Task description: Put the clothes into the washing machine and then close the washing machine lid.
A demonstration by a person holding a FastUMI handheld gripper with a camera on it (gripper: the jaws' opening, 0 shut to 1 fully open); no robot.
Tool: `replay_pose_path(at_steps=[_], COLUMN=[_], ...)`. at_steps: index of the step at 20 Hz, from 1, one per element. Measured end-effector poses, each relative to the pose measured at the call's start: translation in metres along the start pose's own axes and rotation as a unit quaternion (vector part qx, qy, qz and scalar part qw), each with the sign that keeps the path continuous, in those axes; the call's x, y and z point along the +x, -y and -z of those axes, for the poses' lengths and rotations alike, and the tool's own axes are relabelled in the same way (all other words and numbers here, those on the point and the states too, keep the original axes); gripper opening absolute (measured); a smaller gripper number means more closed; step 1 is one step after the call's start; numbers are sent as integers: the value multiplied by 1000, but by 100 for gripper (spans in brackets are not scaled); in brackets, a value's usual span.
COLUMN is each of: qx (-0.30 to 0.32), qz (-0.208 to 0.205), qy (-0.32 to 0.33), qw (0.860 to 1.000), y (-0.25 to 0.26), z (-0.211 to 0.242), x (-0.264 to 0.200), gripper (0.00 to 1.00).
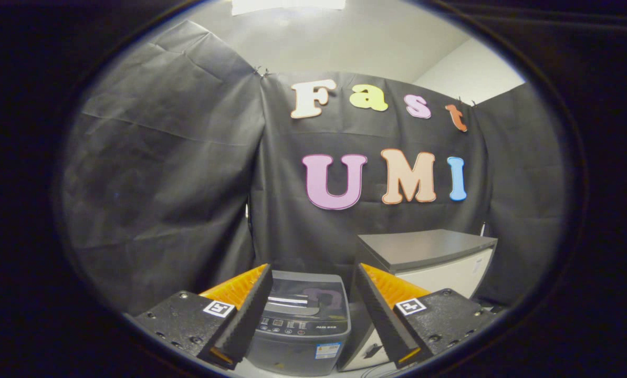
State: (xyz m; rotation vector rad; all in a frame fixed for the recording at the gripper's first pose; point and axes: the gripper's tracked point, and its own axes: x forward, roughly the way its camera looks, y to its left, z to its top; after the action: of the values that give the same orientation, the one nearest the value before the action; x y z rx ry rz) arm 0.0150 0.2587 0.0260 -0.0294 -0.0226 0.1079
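The gripper (pixel 311 294) hung in the air with its fingers (pixel 250 310) spread wide and nothing between them. Seen through the gap between them, and well beyond their tips, stood the small top-loading washing machine (pixel 300 325), its control panel facing the camera. Its lid (pixel 305 294) lay flat and closed on the tub, the dark glass reflecting the booth behind it. Just beside the machine, on the far side of the right finger, stood a white cabinet (pixel 434 262) with a grey top. No clothes could be seen, so I could not tell whether they lay inside the drum or somewhere out of view.

A closed lid and empty fingers fit two stages alike: the load waiting to go in with the lid to be raised, or the load inside and the lid shut over it. The picture did not settle which.

Whichever held, good handling here would, in my judgement, mean keeping the fingers wide on any approach and coming down over the machine from above rather than from the front, so the tips cleared the control panel. The lid looked smooth and glassy, so a contact at its front edge would likely serve better than one on the flat pane. The cabinet's closeness left little room to swing on that side.
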Motion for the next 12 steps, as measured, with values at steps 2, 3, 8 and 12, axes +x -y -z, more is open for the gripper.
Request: replay_pose_path(at_steps=[2, 3, 8, 12], qx=[12, 20, 22, 29], qz=[3, 6, 9, 4], qy=[11, 11, 7, -3], qw=[1000, 1000, 1000, 1000], y=[4, 7, 12, 12], z=[-2, -1, 6, 14], x=[-11, -15, -28, -29], gripper=[95, 95, 95, 95])
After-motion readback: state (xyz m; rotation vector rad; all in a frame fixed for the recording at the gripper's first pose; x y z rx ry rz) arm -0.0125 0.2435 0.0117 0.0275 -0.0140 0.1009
